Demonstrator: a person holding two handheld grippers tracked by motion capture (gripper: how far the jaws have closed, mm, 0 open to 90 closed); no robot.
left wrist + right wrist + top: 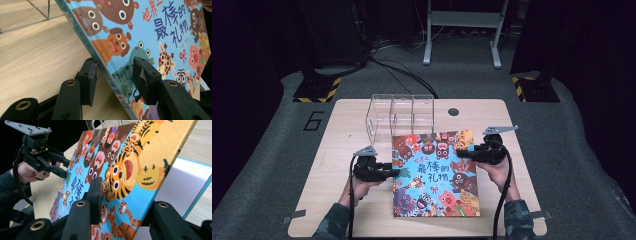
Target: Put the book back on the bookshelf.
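Left gripper view is taken up by the left claw (113,77), whose jaws are set either side of the spine edge of a picture book (160,32): one jaw under the cover, the other on its printed face, the pads apart and not seen pressing. Right gripper view shows the right claw (125,202) clamped on the front cover at the book's (120,165) opposite edge, and the cover is held raised so that a pale inner page is seen beneath it. Farther off in that view the left claw (65,168) is seen at the spine side, carried by a hand (26,172).

From the high view, the left claw (393,171) is found at the book's (434,175) left edge and the right claw (462,152) at its upper right edge. The book is placed near the middle of the desk (337,150). A clear acrylic organiser (399,117) with upright dividers is set just behind it, close to the book's far edge. Cables are seen on the grey floor beyond the desk.
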